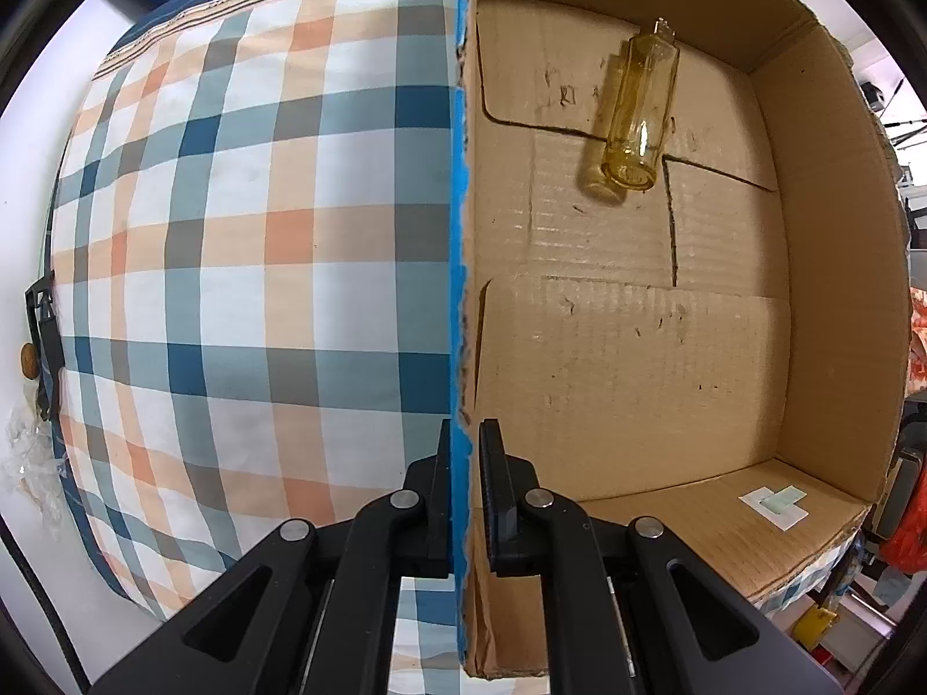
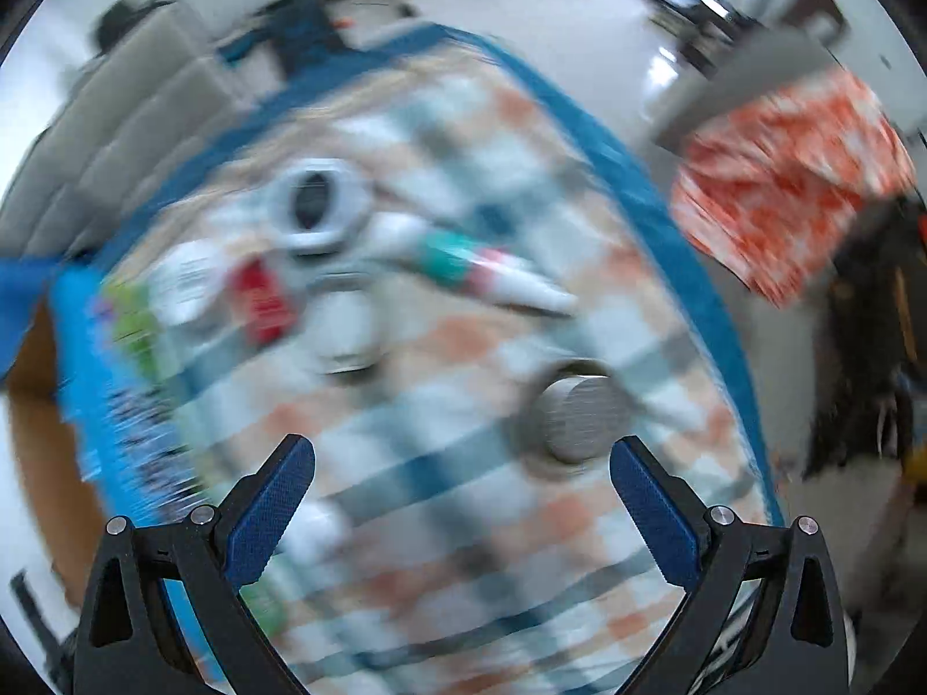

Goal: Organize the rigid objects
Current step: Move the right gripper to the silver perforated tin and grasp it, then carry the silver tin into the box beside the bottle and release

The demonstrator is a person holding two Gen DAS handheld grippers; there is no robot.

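My left gripper (image 1: 466, 434) is shut on the blue-faced wall (image 1: 460, 231) of an open cardboard box (image 1: 637, 347). A yellow glass bottle (image 1: 637, 110) lies on the box floor at the far end. My right gripper (image 2: 460, 457) is open and empty above a checked cloth (image 2: 463, 521). The right wrist view is blurred. On the cloth lie a grey metal cylinder (image 2: 579, 417), a white jar (image 2: 345, 330), a white ring-shaped item (image 2: 316, 205), a tube (image 2: 486, 266), a red item (image 2: 261, 301) and a white item (image 2: 185, 284).
The box's blue outer side (image 2: 98, 376) shows at the left in the right wrist view. An orange patterned cloth (image 2: 788, 174) hangs off to the right. The checked cloth (image 1: 232, 260) lies left of the box. A white label (image 1: 773, 501) sticks on the near box wall.
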